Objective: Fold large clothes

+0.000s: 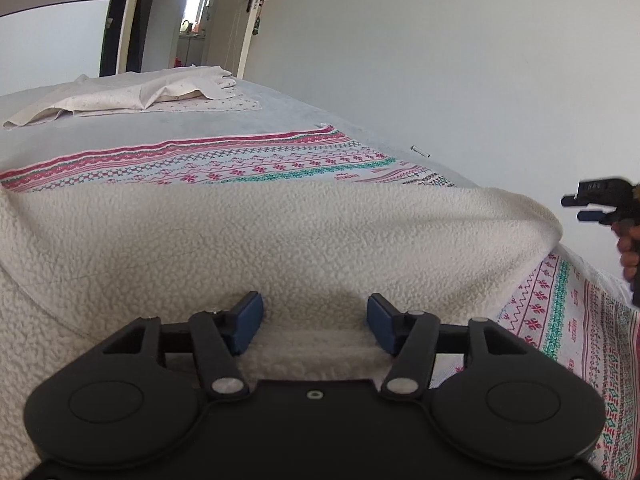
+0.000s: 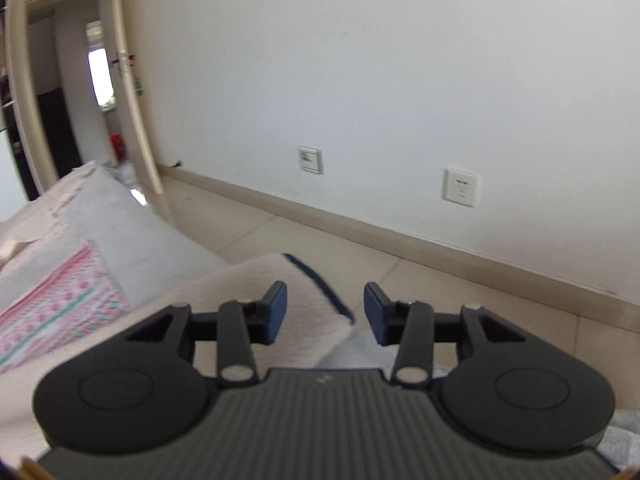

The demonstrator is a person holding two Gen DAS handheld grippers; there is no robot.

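A large garment lies spread on the bed: its cream fleece lining (image 1: 280, 236) is folded over its pink, red and teal patterned outer side (image 1: 256, 164). My left gripper (image 1: 315, 326) is open, its blue pads just above the fleece with nothing between them. My right gripper (image 2: 325, 312) is open over a fleece corner with a dark blue trim (image 2: 316, 280) at the bed's edge. The right gripper also shows at the far right of the left wrist view (image 1: 596, 204), held by a hand, apart from the cloth.
A cream dotted cloth (image 1: 160, 94) lies crumpled at the far end of the grey bed (image 1: 208, 122). A white wall (image 2: 360, 80) with two sockets and a tiled floor (image 2: 400, 272) lie to the right. An open door (image 1: 248, 20) stands beyond the bed.
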